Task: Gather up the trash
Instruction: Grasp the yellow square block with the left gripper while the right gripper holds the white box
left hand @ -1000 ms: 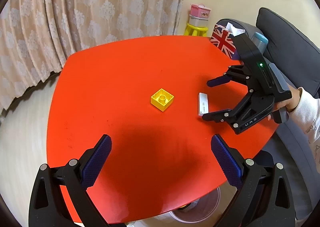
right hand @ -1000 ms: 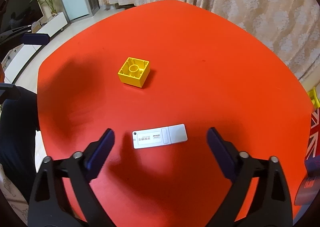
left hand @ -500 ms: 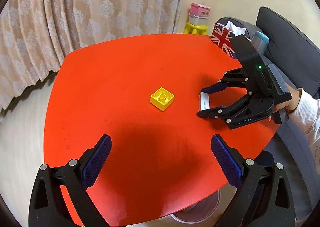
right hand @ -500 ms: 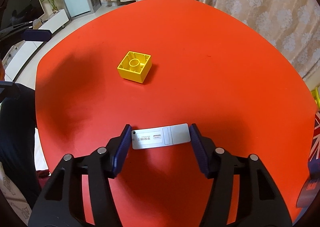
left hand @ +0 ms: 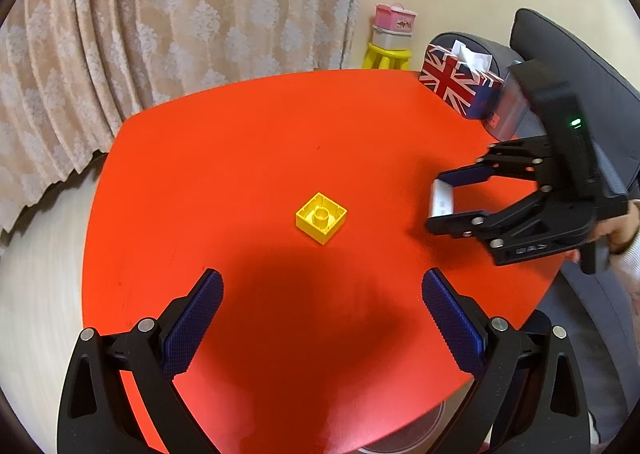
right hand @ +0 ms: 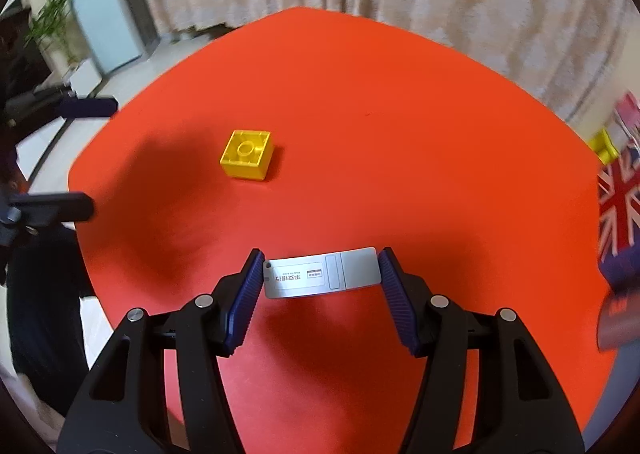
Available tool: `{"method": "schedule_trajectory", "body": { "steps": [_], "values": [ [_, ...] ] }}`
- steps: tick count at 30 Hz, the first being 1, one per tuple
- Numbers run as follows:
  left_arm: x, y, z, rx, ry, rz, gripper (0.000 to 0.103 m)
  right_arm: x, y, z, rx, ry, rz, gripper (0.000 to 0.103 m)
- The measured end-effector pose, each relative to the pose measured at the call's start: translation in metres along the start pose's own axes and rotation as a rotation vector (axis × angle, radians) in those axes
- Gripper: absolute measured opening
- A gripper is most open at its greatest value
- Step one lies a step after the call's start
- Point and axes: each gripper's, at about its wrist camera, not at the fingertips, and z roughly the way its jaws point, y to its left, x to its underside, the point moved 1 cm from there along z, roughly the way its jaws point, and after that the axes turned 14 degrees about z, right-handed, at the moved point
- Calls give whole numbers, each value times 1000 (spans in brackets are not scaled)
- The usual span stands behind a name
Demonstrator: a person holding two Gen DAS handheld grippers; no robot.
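My right gripper point(right hand: 320, 274) is shut on a flat silver USB stick point(right hand: 322, 273), gripped end to end and lifted a little above the red table point(right hand: 400, 113). From the left wrist view the same right gripper point(left hand: 440, 199) holds the silver stick point(left hand: 441, 198) at the table's right side. A yellow toy brick point(left hand: 321, 217) lies hollow side up near the table's middle; the right wrist view has the yellow brick point(right hand: 247, 153) far left of the stick. My left gripper point(left hand: 320, 318) hangs open over the near part of the table, with nothing between its fingers.
A Union Jack tissue box point(left hand: 458, 85) stands at the table's far right corner, beside a grey sofa point(left hand: 568, 65). A yellow stool point(left hand: 386, 55) with small boxes stands by the curtain. A round bin point(left hand: 404, 438) shows below the table's near edge.
The right gripper shut on the silver stick, then lifted it off the table and rolled slightly. The left gripper has stayed still and open.
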Motion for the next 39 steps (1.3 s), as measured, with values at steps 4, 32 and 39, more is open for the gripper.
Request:
{"method": "schedule_trajectory", "body": {
  "steps": [4,32,39],
  "values": [
    [-10,2,9,3,10,12,96,2,-8,-13,32,-20,72,58],
    [-41,14,90,11,130,14,65,18,-24,-27,65,-31,137,58],
    [-38,12,97,28,141,12,43,20,-24,-27,57,-41,141,58]
  ]
}}
